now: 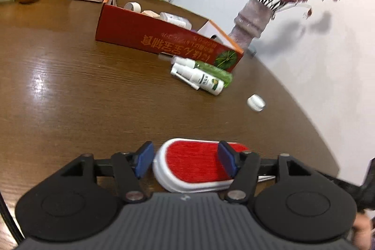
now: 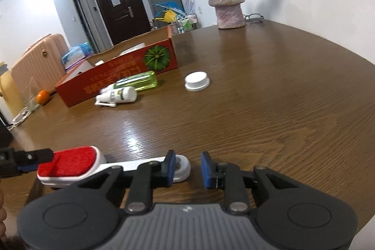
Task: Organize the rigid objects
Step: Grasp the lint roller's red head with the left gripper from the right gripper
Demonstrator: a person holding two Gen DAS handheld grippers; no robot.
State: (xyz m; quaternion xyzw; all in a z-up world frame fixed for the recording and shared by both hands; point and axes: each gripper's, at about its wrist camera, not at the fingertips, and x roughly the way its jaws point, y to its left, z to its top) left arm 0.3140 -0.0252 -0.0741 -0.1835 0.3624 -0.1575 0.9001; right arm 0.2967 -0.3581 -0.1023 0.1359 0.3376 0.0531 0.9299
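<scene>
Four items remain outside the red box: two spray bottles against it, a white cap, and the lint brush at the desk near edge, straddled by my spread left claw; my right claw, narrowed, grips nothing.

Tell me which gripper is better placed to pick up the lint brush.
Left. The left gripper is open with its fingers on either side of the lint brush head. The right gripper only meets the handle tip off-centre.
</scene>
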